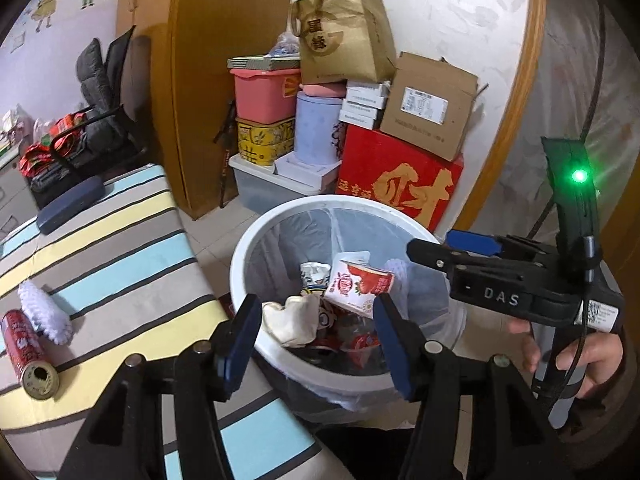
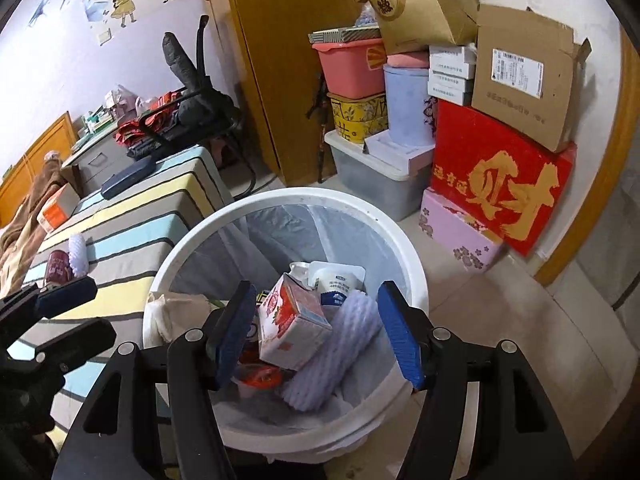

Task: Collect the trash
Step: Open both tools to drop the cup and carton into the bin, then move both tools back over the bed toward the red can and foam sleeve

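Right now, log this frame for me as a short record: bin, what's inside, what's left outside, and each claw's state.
bin: white bin with a clear liner, on the floor beside the striped bed
inside: red-and-white carton, foam sleeve, crumpled tissue, other wrappers
left outside: red can and foam net, both lying on the bed
left claw: open over the bin, nothing between the pads
right claw: open over the bin, nothing held
task status: two items apparently not yet collected
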### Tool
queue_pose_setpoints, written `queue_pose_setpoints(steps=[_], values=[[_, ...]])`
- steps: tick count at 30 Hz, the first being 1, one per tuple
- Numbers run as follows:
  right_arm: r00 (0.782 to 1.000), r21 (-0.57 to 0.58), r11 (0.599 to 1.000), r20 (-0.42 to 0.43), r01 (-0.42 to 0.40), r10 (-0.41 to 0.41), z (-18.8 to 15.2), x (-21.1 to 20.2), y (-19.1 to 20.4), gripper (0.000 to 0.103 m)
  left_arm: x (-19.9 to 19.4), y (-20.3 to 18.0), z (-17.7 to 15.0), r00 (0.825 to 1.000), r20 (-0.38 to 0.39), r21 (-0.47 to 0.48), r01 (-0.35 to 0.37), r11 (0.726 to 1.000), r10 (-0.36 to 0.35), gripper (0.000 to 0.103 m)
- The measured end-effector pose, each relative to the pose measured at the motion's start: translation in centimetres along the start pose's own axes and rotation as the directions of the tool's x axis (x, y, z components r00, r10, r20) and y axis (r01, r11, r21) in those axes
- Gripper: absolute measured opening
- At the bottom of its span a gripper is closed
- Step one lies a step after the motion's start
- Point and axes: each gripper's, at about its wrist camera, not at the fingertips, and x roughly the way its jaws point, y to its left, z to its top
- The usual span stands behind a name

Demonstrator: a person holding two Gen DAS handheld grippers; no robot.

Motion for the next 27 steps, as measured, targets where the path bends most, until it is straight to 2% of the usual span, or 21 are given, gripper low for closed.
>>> queue_pose_setpoints(steps=[12,21,27], values=[[0.998,-0.011,0.999,0.04,-0.037,0.038,-0.3,-1.2,2.9,0.065,-3.6,3.3,-1.4,0.996,0.05,-0.061,-0.069,0.996,0.072,0.06],[0.995,-0.045,0.996,0.055,-0.078,0.08,-0.3,-1.4,6.3,0.065,-6.7,6.4,-2.7,0.983,0.087,-0.102,-0.156,0.983,0.165,0.061],[0.991,-0.072,0.99,0.052,-0.118,0.122,-0.3,-1.0,8.8,0.065,-8.6,9.6,-3.7,0.972,0.092,-0.167,-0.201,0.965,0.218,0.061]])
